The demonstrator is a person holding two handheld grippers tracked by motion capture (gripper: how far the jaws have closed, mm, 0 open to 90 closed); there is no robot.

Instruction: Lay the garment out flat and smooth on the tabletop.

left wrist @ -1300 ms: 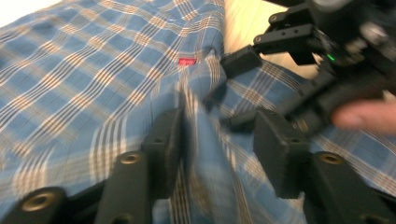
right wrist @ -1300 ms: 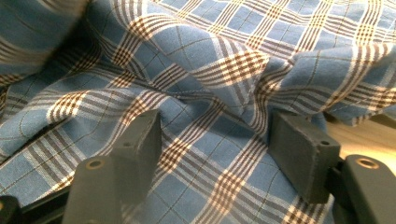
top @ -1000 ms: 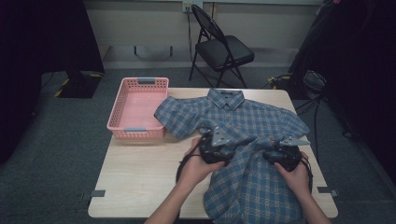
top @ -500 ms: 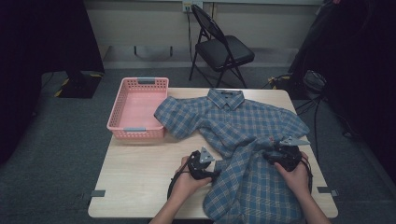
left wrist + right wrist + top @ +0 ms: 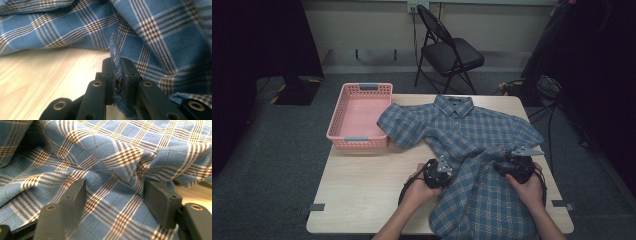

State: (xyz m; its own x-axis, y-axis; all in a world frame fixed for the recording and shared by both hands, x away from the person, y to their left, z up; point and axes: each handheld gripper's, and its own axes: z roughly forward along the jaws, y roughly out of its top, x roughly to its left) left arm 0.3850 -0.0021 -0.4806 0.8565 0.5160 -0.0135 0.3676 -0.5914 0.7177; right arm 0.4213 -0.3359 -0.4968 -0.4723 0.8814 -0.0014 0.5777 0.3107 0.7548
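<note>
High view: a blue plaid shirt (image 5: 472, 150) is spread on the wooden desk (image 5: 362, 195), collar toward the far edge, hem hanging off the near edge. A pink basket (image 5: 359, 116) is set just left of the shirt, one sleeve touching its right corner. A black folding chair (image 5: 449, 52) is seen beyond the shirt, off the desk. The left gripper (image 5: 438, 172) is held at the shirt's left edge, near mid-length; the right gripper (image 5: 515, 167) is laid on the shirt's right half, a grey plate on its top. Both are held in hands coming from the near side.

Left gripper view: the shirt's (image 5: 150, 37) edge is pinched between the left gripper's (image 5: 117, 72) fingers, which have just been closing and are now narrow, with the cloth hem clamped between them. Bare desk (image 5: 45, 72) is seen left of the shirt.

Right gripper view: the right gripper's (image 5: 117, 195) fingers are spread wide over the shirt (image 5: 105, 162), a raised fold of cloth lying between them; the pads are not pressed on it. A strip of desk (image 5: 192, 190) is seen at the shirt's right.
</note>
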